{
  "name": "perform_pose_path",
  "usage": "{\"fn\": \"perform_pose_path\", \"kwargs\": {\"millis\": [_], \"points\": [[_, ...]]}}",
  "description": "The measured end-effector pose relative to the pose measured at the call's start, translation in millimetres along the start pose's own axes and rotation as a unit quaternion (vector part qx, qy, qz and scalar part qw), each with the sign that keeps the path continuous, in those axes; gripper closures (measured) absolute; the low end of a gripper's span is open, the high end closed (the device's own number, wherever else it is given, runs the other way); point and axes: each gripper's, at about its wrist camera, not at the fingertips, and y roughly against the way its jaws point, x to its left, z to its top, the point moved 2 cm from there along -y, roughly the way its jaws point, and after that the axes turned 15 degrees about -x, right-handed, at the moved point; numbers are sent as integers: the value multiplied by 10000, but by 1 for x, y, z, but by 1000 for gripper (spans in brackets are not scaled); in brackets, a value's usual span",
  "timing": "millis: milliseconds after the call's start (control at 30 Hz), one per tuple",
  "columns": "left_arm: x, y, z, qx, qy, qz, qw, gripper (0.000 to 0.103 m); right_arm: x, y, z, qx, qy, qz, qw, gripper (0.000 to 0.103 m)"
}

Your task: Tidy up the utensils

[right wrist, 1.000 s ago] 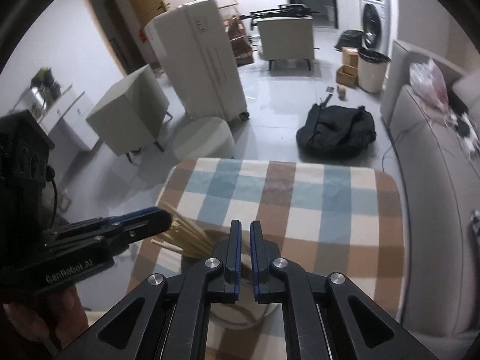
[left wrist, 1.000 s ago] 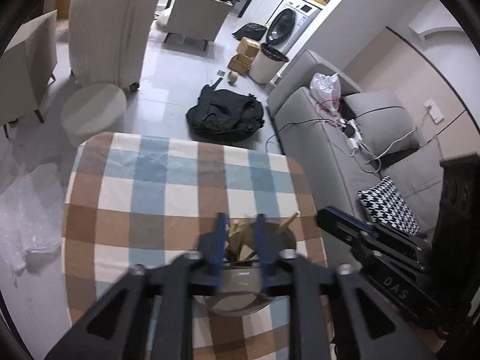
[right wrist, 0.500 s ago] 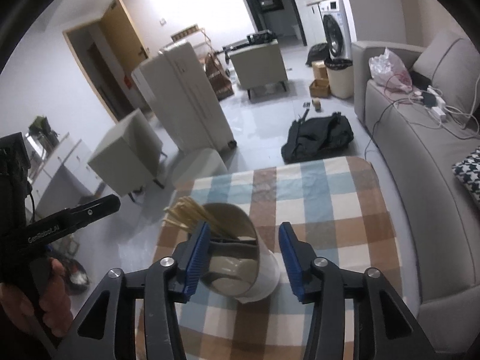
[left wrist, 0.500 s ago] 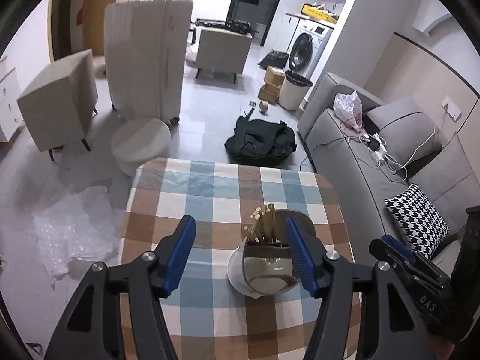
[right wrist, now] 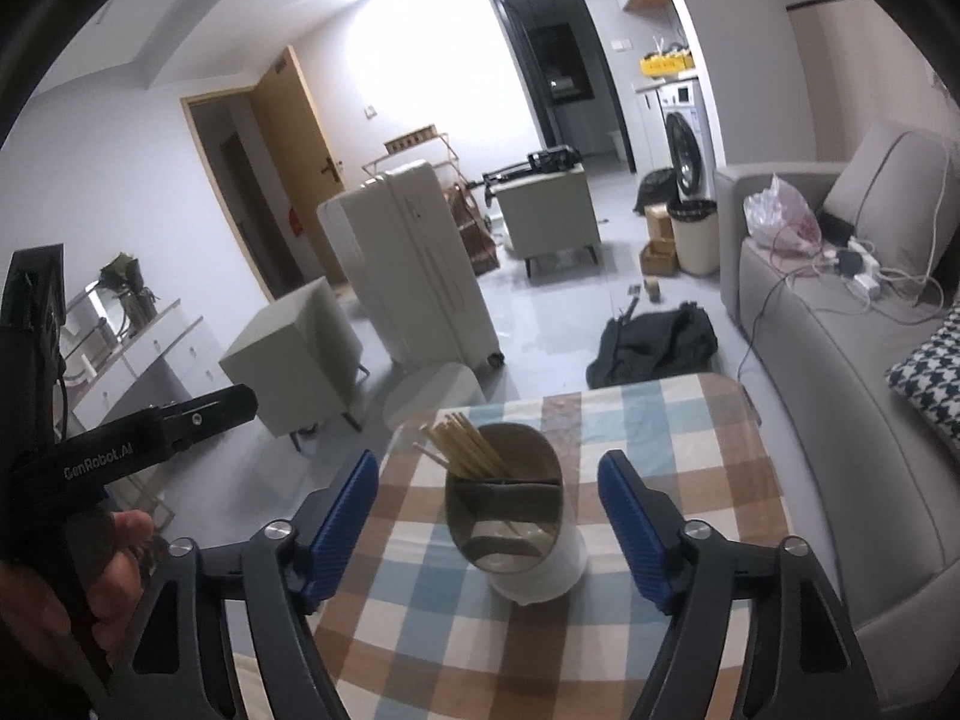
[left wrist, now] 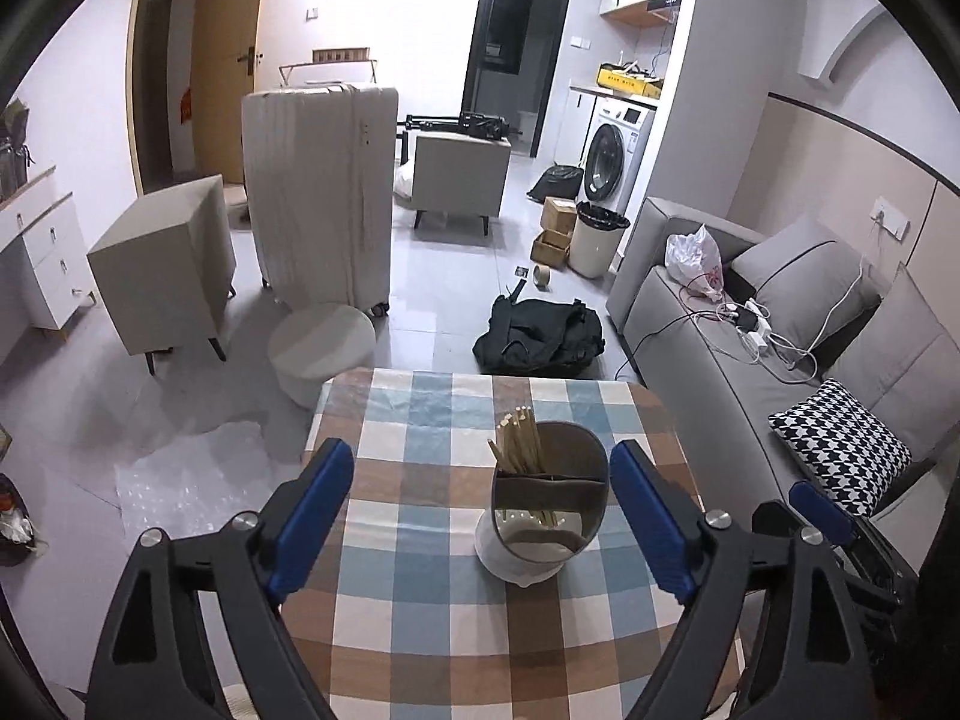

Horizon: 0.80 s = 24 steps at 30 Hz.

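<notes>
Chopsticks (left wrist: pixel 521 441) stand bundled in the holder (left wrist: pixel 543 516) mid-table (nothing loose visible) — your left gripper (left wrist: pixel 480 516) and right gripper (right wrist: pixel 489 519) both spread, empty — looks done.

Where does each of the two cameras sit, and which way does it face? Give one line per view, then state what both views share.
Left wrist: sits on the left gripper, raised over the checked table, facing the sofa side; its open fingers and part of the right gripper show.
Right wrist: sits on the right gripper, facing across the table; its open fingers, the left gripper and a hand show.
Shared: the utensil holder with chopsticks, the suitcase.
</notes>
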Motion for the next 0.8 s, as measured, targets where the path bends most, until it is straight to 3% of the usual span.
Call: {"fn": "perform_pose_path", "kwargs": {"millis": [433, 800], "points": [[-10, 42, -18, -337, -162, 64, 9993, 10, 5, 56, -11, -564, 58, -15, 9984, 1], [-11, 49, -33, -292, -190, 124, 9993, 10, 8, 72, -21, -555, 137, -169, 9982, 0]]}}
